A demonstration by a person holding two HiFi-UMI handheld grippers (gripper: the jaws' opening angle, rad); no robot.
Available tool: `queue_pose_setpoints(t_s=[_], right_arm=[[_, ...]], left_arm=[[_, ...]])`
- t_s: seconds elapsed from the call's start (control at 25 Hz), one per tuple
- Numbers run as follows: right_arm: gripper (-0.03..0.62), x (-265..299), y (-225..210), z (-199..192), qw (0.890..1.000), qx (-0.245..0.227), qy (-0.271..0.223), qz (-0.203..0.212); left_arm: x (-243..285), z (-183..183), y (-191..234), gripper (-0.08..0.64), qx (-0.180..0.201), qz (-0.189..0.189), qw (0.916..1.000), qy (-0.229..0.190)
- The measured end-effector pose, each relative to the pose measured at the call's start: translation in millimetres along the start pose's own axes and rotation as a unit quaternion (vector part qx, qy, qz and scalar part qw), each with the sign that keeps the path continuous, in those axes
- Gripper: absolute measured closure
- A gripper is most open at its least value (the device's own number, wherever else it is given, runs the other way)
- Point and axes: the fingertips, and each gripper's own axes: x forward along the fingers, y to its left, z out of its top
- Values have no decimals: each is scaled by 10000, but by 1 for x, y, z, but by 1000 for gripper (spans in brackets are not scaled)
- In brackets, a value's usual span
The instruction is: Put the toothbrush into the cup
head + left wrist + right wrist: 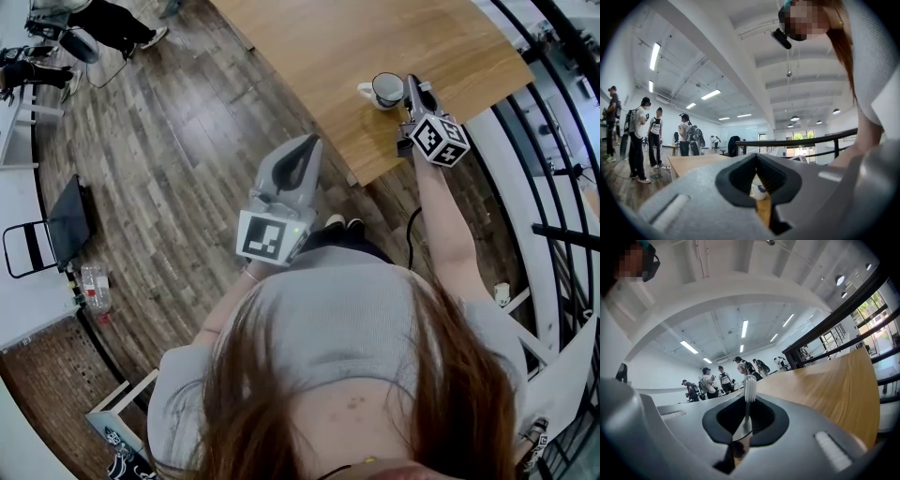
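My right hand-held gripper [412, 89] clamps the toothbrush [749, 383] just right of the cup [386, 89] on the table [375, 37], my left hand-held gripper [756, 159] closed and empty; carry step, I judge, and next the brush needs lining over the cup's mouth.

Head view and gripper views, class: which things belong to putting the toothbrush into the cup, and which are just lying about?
Job in hand: toothbrush, clamped in the right gripper; cup; wooden table.

Just about: plastic bottle on the floor; left gripper, shut on nothing, off the table.
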Motion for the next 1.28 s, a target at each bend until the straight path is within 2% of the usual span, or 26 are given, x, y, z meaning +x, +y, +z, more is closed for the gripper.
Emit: queue_pose_setpoints(t_s=[0.16,0.32,0.36,0.44,0.64,1.04,1.28], right_arm=[[588,0,-2,0,10000,1,6,10],[585,2,1,-3,9997,-224,102,79],[544,2,4,-5,9995,-251,110,186],[346,0,11,-9,9988,-166,104,459],[339,-6,24,-15,9975,-174,189,658],[327,-28,14,-4,9992,-141,38,379],[333,-61,43,28,9971,-715,-164,181]], left_arm=[[1,-1,-1,557,1,-23,10000,-1],[2,-1,-2,557,-13,-42,10000,-4],[2,0,-3,557,-20,-41,10000,-9],[2,1,-4,557,-39,-32,10000,-1],[0,1,-5,557,-2,-86,10000,-6],[6,0,-17,557,-11,-341,9994,-37],[19,2,-23,557,-105,-530,9984,-134]])
